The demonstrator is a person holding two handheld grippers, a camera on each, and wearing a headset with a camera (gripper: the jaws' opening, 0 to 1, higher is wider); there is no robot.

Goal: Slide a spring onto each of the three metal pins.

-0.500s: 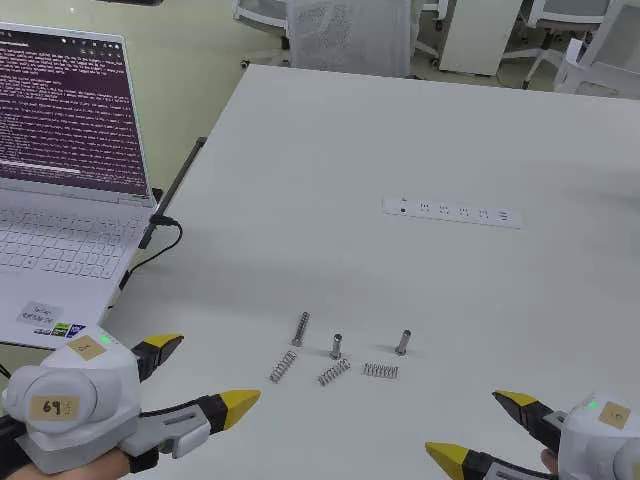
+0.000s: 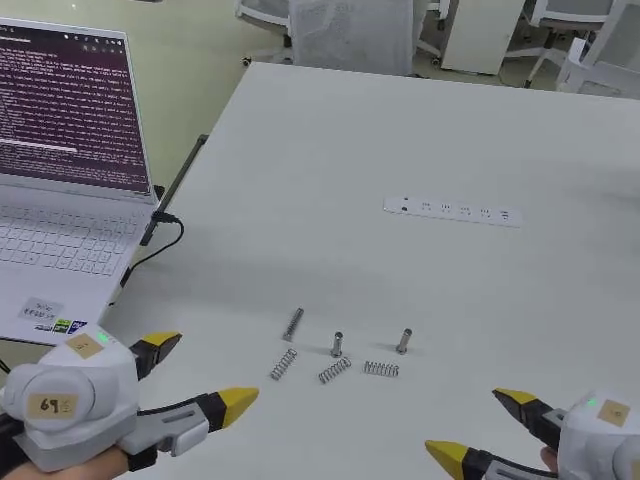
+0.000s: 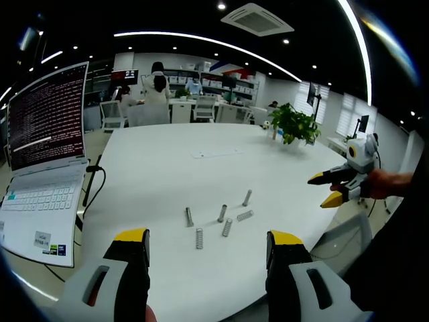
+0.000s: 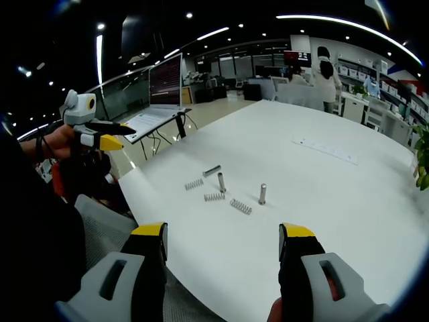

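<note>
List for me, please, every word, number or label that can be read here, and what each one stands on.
"69": on the yellow tag on the left gripper, head view.
Too small to read: the terminal lines on the laptop screen.
Too small to read: the stickers on the laptop's palm rest.
Too small to read: the marks on the power strip.
Blurred: the small tag on the right gripper.

Bare tabletop all round pins and springs; laptop, cable far left; power strip well beyond.
</note>
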